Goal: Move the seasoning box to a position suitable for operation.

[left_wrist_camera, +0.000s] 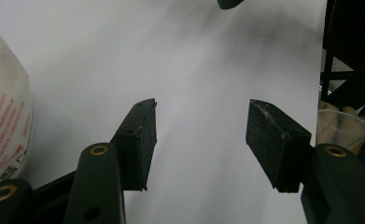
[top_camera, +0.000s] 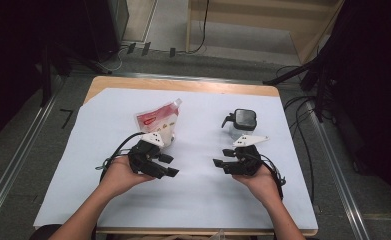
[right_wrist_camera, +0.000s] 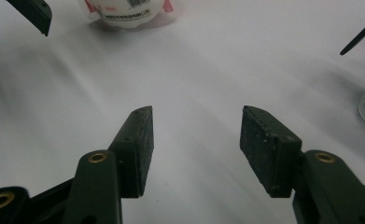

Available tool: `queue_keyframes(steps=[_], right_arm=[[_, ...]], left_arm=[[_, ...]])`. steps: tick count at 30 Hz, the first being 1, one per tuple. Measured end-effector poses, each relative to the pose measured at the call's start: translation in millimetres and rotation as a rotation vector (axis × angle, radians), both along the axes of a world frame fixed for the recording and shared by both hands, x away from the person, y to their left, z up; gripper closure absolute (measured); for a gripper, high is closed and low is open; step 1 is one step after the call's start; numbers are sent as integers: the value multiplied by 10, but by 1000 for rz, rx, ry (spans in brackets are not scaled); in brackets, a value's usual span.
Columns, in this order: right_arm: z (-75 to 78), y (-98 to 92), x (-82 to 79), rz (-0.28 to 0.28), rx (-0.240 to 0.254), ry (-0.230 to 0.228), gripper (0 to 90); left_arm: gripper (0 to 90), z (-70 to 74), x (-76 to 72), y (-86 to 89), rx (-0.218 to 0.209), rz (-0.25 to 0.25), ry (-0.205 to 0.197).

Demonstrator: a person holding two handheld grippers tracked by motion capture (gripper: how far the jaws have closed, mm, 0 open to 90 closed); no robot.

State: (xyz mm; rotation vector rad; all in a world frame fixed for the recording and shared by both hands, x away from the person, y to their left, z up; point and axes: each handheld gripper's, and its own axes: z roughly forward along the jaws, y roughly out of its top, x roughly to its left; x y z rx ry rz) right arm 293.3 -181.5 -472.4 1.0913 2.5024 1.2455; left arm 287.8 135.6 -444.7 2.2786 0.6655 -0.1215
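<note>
Pouch (top_camera: 157,121) beside left gripper (top_camera: 166,165); both grippers' jaws apart, empty.

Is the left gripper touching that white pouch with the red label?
Apart. In the left gripper view, the left gripper has its jaws open over bare white table cover, and the pouch sits off to the side, clear of the pads.

One bench (top_camera: 293,200) under one white sheet (top_camera: 203,190) spans the middle of the high view. On it, one white pouch with red print (top_camera: 158,120) lies left of centre, and one clear jug with a dark lid (top_camera: 243,122) stands right of centre. Two tongs: the left tongs (top_camera: 169,166) at lower left and the right tongs (top_camera: 222,159) at lower right, each with two jaws.
</note>
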Motion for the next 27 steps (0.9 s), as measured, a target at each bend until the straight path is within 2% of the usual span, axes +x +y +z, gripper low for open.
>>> queue_keyframes(steps=[1, 5, 8, 9, 11, 15, 17, 19, 21, 24, 25, 26, 27], right_arm=[[-2, -8, 5, -5, 1, 1, 447], [-12, 8, 12, -10, -3, 0, 434], [-13, 10, 17, -15, -4, -1, 425], [-12, -7, 24, -27, -7, 0, 418], [-11, -33, 33, -39, -10, -2, 413], [-4, -87, 51, -68, -7, -12, 400], [2, -156, 73, -113, 8, 0, 394], [0, -173, 84, -118, 8, -3, 391], [3, -247, 108, -164, 11, 1, 381], [4, -288, 122, -184, 9, -6, 368], [2, -333, 140, -217, 2, -11, 350], [2, -333, 140, -217, 2, -11, 350], [-3, -367, 160, -242, -1, -13, 325]], left_arm=[[438, -1, -6, 7, -11, -1, -5], [426, 3, -18, 33, 3, 6, -15], [423, 7, -15, 51, -4, 7, -21], [422, 14, -15, 68, -17, 11, -25], [421, 26, -16, 88, -12, 16, -35], [424, 35, -7, 119, -21, 30, -29], [424, 34, 1, 132, -24, 30, -34], [424, 33, 2, 134, -16, 29, -33], [427, 21, 3, 126, -9, 31, -22], [429, 22, -1, 121, -2, 24, -15], [428, 23, -6, 117, -8, 26, -20], [428, 23, -11, 116, -15, 28, -21], [427, 28, -12, 120, -16, 24, -22]])
